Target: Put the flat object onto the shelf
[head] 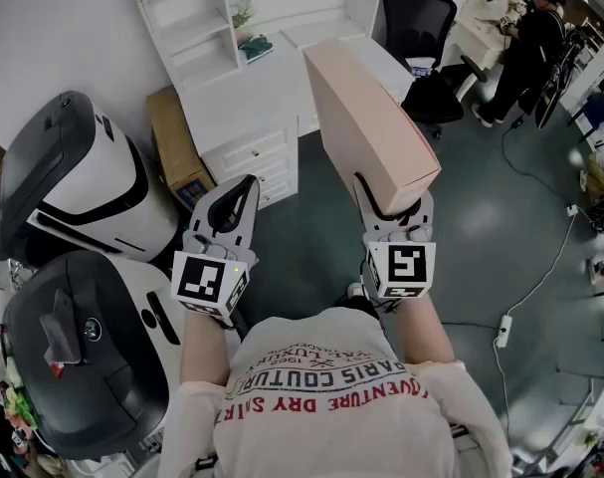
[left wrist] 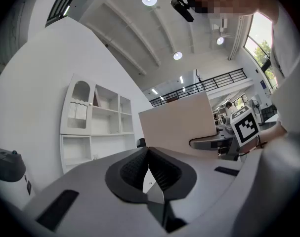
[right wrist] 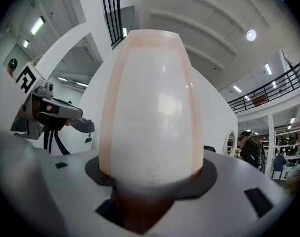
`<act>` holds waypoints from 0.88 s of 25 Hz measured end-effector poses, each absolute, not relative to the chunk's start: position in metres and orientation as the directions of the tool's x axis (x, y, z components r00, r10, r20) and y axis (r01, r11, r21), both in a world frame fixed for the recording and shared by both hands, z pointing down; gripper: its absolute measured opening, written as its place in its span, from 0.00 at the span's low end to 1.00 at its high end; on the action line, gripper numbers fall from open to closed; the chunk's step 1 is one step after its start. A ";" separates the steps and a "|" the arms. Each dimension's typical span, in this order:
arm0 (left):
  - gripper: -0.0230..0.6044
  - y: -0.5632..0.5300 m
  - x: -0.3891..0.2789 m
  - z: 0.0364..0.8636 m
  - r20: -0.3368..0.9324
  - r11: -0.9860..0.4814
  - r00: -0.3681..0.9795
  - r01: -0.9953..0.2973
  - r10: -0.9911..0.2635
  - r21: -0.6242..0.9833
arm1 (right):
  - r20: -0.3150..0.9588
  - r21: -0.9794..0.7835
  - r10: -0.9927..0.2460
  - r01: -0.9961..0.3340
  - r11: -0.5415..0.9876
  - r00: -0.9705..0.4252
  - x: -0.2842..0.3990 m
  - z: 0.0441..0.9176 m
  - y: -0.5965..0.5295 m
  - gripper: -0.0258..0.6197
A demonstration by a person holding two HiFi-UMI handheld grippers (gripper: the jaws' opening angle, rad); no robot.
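The flat object is a pale pink, thin box (head: 371,127). It stands on edge, tilted up and away from me, with my right gripper (head: 393,207) shut on its lower end. It fills the right gripper view as a tall white-and-pink slab (right wrist: 152,107) between the jaws of the right gripper (right wrist: 152,174). My left gripper (head: 237,192) is beside it on the left, shut with nothing in it; its tips meet at the middle of the left gripper view (left wrist: 149,152). The white shelf unit (head: 197,28) stands ahead at the far left, and it also shows past the left gripper (left wrist: 98,127).
A white desk with drawers (head: 252,152) sits under the shelf, and a cardboard box (head: 177,147) stands next to it. Two white machines with black tops (head: 73,267) crowd the left. A black office chair (head: 421,28) and a person (head: 530,38) are at the back right. A cable and power strip (head: 503,332) lie on the floor.
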State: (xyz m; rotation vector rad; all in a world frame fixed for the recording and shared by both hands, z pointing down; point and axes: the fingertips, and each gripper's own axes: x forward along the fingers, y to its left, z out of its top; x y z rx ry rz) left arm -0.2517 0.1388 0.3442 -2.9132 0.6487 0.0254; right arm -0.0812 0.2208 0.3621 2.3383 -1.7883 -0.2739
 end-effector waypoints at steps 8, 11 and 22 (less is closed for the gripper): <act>0.06 0.133 -0.254 0.344 -0.063 -0.889 0.898 -0.439 -0.435 -0.131 | -0.044 0.266 -0.967 -0.930 -0.255 0.252 -0.083 0.359 0.220 0.51; 0.06 0.132 -0.253 0.342 -0.073 -0.885 0.894 -0.448 -0.442 -0.124 | -0.026 0.268 -0.967 -0.930 -0.250 0.252 -0.080 0.362 0.219 0.51; 0.06 0.121 -0.217 0.351 -0.038 -0.884 0.893 -0.450 -0.449 -0.124 | -0.006 0.283 -0.976 -0.936 -0.211 0.218 -0.044 0.369 0.205 0.51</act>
